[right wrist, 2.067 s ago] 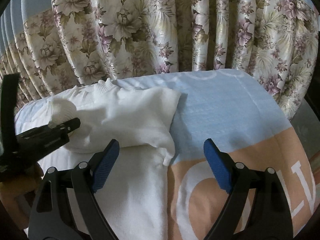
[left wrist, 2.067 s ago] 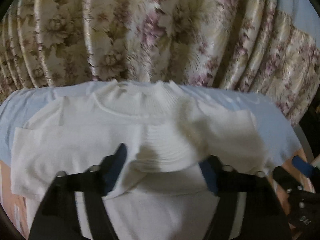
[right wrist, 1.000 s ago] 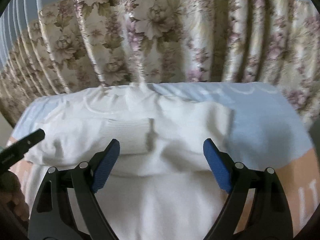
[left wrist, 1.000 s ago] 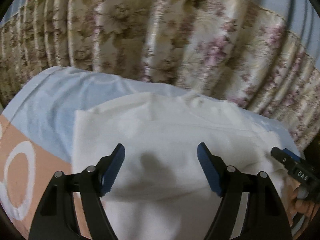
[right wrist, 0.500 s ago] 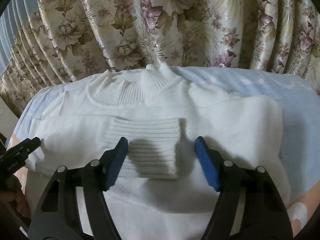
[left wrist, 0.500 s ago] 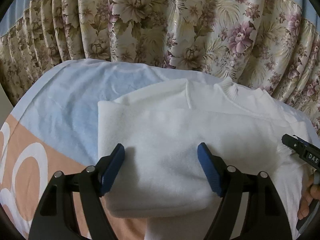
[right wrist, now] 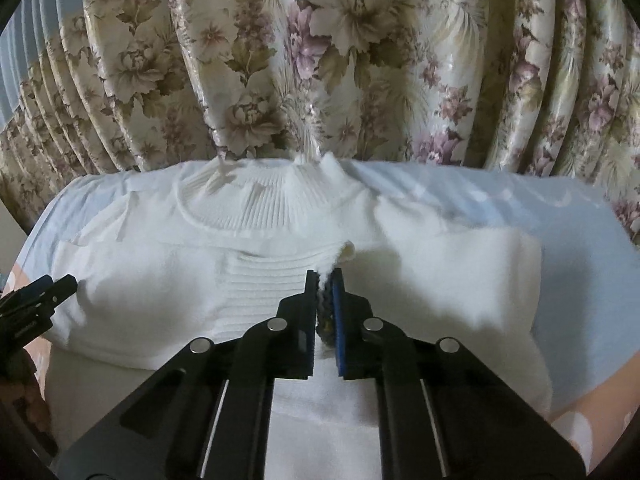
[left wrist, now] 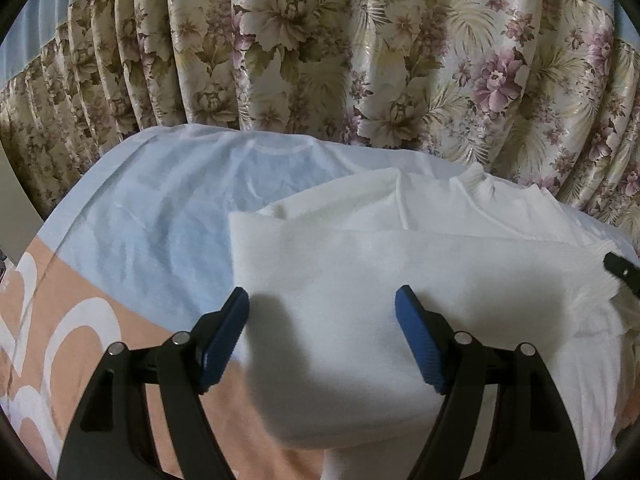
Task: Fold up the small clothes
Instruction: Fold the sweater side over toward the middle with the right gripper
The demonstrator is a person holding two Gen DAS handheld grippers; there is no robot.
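Observation:
A white knit sweater point(right wrist: 280, 216) lies flat on the bed, collar toward the curtain, both sleeves folded in across the chest. My right gripper point(right wrist: 324, 276) is shut on the ribbed cuff point(right wrist: 264, 296) of the sleeve lying across the middle, pinching its right edge between the blue pads. In the left wrist view the same sweater point(left wrist: 360, 272) shows its folded left side. My left gripper point(left wrist: 322, 300) hovers open over that fold, blue pads apart, nothing pinched. The right gripper's tip point(left wrist: 622, 270) shows at that view's right edge.
The bed cover point(left wrist: 160, 216) is light blue with a peach band and white letters. A flowered curtain point(right wrist: 320, 60) hangs close behind the bed's far edge. The left gripper's tip point(right wrist: 40, 292) and a hand show at the right wrist view's left edge.
The right gripper's jaws closed from wide apart onto the ribbed cuff. The left gripper swung left over the sweater's folded side and stayed open.

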